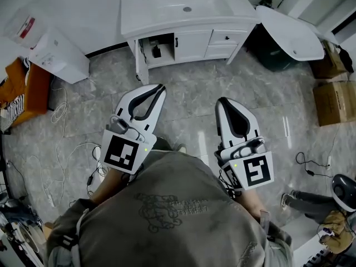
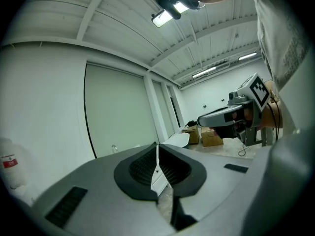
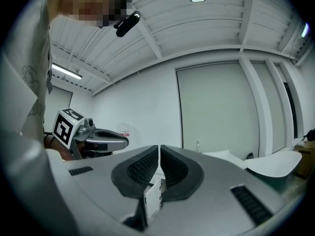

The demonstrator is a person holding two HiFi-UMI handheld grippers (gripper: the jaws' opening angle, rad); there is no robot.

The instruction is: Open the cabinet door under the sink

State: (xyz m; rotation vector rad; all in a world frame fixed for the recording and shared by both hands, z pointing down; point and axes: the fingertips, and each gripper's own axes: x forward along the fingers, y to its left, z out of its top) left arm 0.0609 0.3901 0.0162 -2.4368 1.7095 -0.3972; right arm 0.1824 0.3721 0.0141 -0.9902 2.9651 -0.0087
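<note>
Grey marbled floor tiles (image 1: 189, 102) spread beneath me as I stand facing a white vanity cabinet (image 1: 167, 57), a gripper in each hand. Left gripper (image 1: 162, 86) and right gripper (image 1: 222, 100) both point level at the cabinet, side by side and apart from each other. Each has its jaws pressed together with nothing between them. The left gripper view shows that gripper's ribbed pads (image 2: 142, 166) meeting at the tips, and the right gripper view shows the same.

The cabinet is ahead of both grippers and well apart from them, with the sink (image 1: 186, 4) set in its top. Below the sink, straight ahead between the two grippers, a white cabinet door (image 1: 192, 44) with a black handle (image 1: 176, 40) lies flush and closed. Just beside it, nearer the left gripper's line, a bay (image 1: 158, 46) shows dark inside. Two drawers (image 1: 225, 36) sit ahead of the right gripper. Cardboard boxes (image 1: 334, 102) stand far out past the right gripper, and white cables (image 1: 61, 113) trail over the floor outside the left.
</note>
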